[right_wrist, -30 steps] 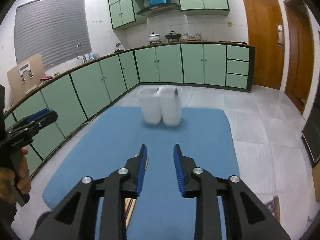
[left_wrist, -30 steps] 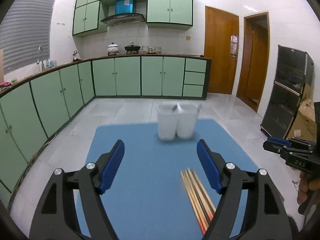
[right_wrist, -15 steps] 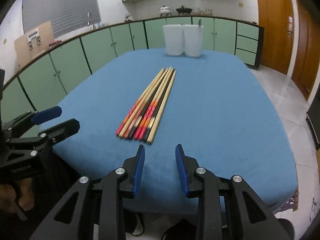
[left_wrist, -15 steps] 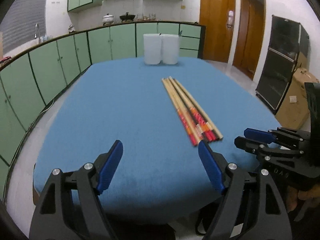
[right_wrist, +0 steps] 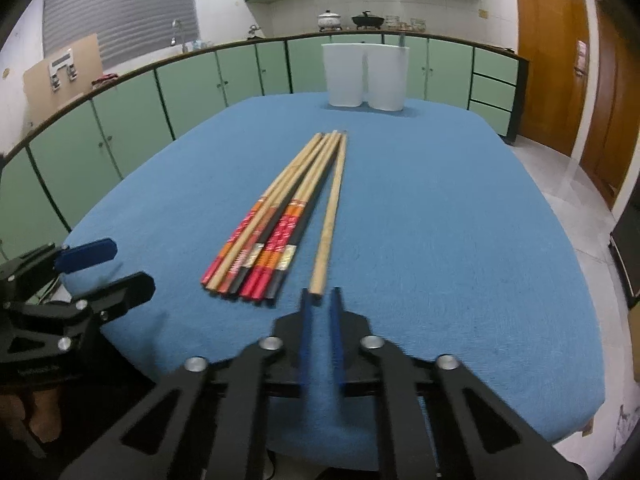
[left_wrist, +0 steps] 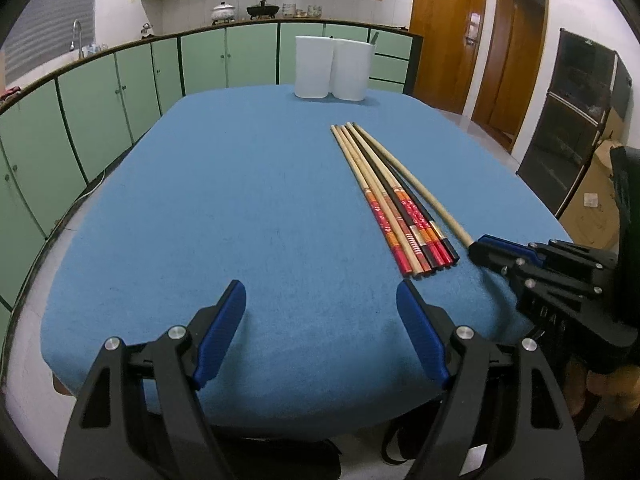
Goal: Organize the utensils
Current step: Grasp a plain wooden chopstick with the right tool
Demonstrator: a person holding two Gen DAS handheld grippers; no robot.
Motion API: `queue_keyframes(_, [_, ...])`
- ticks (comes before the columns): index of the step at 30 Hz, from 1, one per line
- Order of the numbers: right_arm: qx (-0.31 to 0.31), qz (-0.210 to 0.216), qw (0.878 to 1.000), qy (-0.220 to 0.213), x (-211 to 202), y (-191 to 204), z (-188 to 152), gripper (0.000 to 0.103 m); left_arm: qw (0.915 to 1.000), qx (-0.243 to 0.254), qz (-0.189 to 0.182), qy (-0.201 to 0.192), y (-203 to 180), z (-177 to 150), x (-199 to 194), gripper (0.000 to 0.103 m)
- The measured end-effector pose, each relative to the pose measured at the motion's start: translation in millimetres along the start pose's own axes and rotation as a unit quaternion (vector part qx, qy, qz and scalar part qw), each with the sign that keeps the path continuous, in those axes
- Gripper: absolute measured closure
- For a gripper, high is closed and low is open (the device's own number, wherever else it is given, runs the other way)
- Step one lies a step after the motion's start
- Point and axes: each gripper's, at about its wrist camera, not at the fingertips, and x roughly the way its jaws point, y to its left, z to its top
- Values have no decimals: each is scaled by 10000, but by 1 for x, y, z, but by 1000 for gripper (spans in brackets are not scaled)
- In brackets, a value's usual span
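Right gripper sits at the near edge of the table with its jaws just closed in on the near end of the plain wooden chopstick. The blue pads are blurred, and the stick's tip sits right at their tips, so I can't tell for sure from the right wrist view whether they pinch it. In the left wrist view the fingertips meet at the stick's end, which reads as a grip.

Left gripper is wide open over the near edge, nothing between the jaws, well apart from the chopsticks.

The bundle of chopsticks lies mid-table, slightly toward the near edge, on the blue cloth, red/orange/black patterned ends pointing at the near edge and bare ends toward the far edge. The plain stick lies just beside the bundle on its right, angled so the far tips converge.

Two white containers stand upright at the far edge, touching side by side. Right one has a thin dark utensil handle poking above its rim. Contents otherwise not visible.
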Motion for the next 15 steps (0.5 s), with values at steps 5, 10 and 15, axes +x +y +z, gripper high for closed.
queue_keyframes(5, [39,32,10000,-31,1,-6,2,103,9997,237,-20,42,-20,3,9,28])
queue_keyframes(10, [20,75,10000,-63,4,-6,4,102,9993,361,40,113,-28,4,20,28])
queue_keyframes(15, [103,-9,9999,-74,6,-13,4,102,9994,304,137,92,-30,8,26,28])
